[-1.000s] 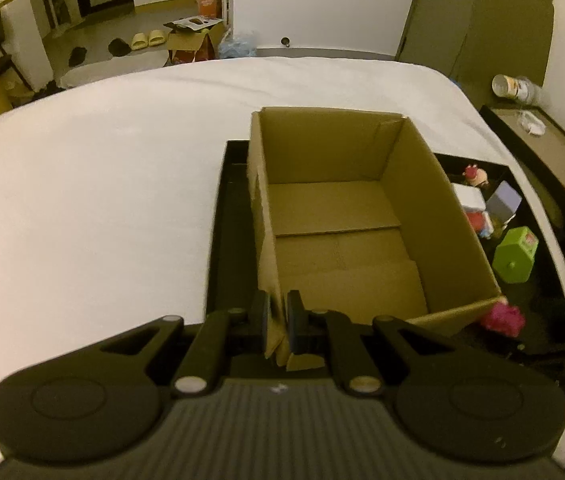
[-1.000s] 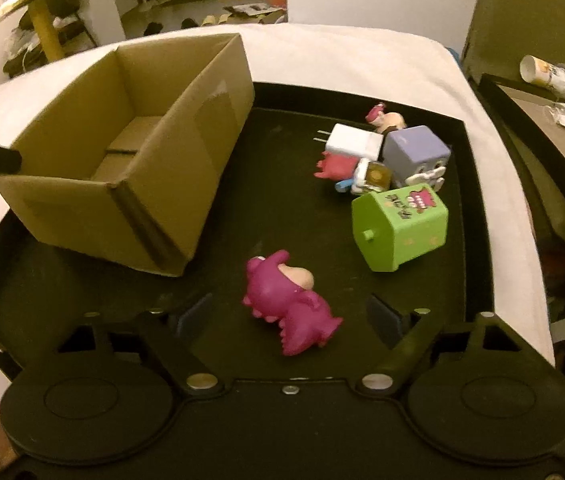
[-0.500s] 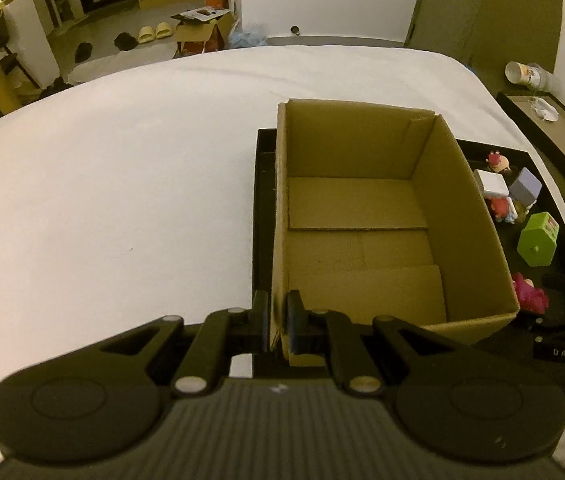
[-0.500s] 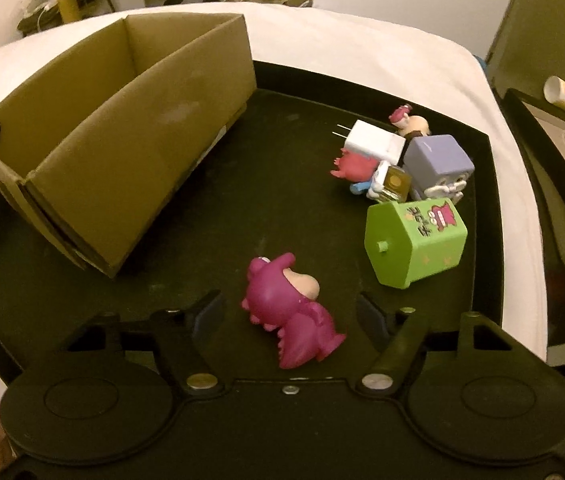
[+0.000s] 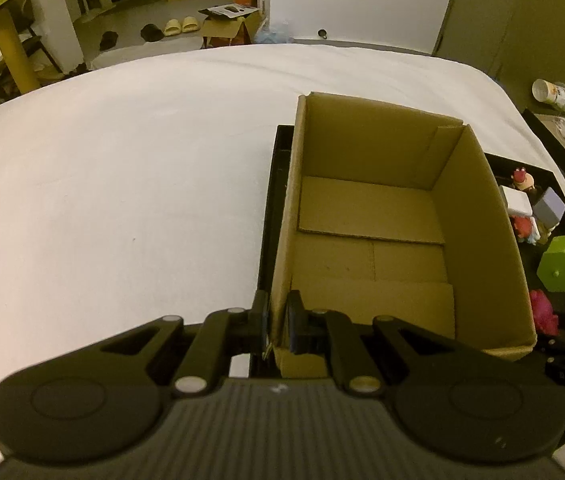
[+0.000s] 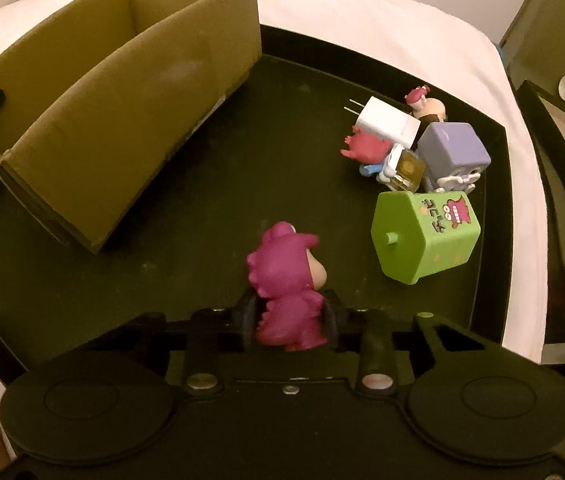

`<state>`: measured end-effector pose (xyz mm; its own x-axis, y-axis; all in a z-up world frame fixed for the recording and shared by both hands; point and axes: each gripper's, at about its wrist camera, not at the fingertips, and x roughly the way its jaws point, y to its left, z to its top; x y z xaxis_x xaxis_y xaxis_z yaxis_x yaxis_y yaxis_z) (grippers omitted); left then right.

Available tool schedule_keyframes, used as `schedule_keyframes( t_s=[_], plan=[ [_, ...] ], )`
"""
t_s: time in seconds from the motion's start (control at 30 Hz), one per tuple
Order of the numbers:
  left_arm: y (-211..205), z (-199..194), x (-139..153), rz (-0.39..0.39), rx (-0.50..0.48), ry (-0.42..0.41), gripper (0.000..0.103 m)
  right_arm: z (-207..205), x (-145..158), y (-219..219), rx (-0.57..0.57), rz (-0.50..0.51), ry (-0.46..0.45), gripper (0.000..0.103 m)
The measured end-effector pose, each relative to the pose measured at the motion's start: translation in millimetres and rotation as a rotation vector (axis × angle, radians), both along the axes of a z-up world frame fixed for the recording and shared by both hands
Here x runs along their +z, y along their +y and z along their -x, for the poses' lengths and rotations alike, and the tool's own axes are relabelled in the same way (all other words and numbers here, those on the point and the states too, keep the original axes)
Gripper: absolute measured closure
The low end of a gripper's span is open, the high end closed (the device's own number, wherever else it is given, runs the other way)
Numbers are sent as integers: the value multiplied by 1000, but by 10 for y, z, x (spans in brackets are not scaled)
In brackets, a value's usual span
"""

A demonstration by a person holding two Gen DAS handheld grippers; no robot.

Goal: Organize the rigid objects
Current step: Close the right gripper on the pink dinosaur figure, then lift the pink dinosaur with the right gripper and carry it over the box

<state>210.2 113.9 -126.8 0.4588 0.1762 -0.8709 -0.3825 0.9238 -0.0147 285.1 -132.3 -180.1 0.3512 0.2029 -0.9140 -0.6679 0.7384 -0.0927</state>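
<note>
Left hand-held gripper clamped tight on the near corner of the cardboard box, one finger inside the wall, one outside. Box open at the top, nothing in it, sitting on the left part of a black tray on a white bed. Right hand-held gripper squeezed onto the magenta dinosaur toy, pads on both sides of its lower body, head poking out toward the box. Rest of the toys bunched at the tray's right side: green hexagonal box on its side, purple cube, white charger plug, red figure, couple of smaller bits hard to make out
</note>
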Motion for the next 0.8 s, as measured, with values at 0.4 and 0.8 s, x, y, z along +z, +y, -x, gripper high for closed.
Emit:
schedule_keyframes(
  t_s=[0.4,0.8],
  plan=[
    [34,-15,-16,28,19,10,93,60,254,25,-12,-48,-65,70],
    [267,-65,-106,163,89,26,91,-23,499,18,-73,-99,-112,69]
  ],
)
